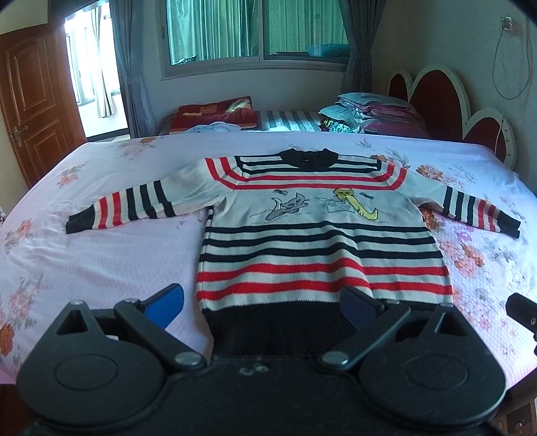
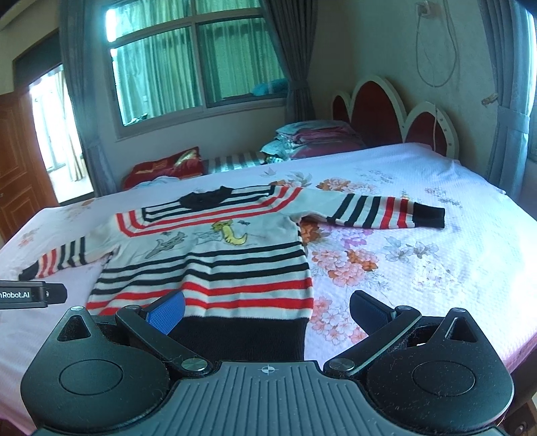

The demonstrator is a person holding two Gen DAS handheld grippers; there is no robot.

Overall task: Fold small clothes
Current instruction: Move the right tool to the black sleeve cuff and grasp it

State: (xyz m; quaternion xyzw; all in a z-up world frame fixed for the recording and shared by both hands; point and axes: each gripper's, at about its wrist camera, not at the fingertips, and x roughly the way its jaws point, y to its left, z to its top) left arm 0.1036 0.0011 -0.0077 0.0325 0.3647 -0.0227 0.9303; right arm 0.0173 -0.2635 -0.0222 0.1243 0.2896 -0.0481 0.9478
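The bed (image 1: 100, 255) stretches out ahead of both tools under a pink flowered sheet. A striped sweater (image 1: 319, 241) lies flat on it, sleeves spread, its dark hem nearest the tools. The left gripper (image 1: 263, 305) hovers over the hem's left corner, fingers wide apart, nothing between them. The right gripper (image 2: 266, 310) sits over the hem's right corner, likewise spread and empty.

floral bedsheet (image 1: 100, 255), window (image 1: 255, 30) (curtained), door (image 1: 30, 100)
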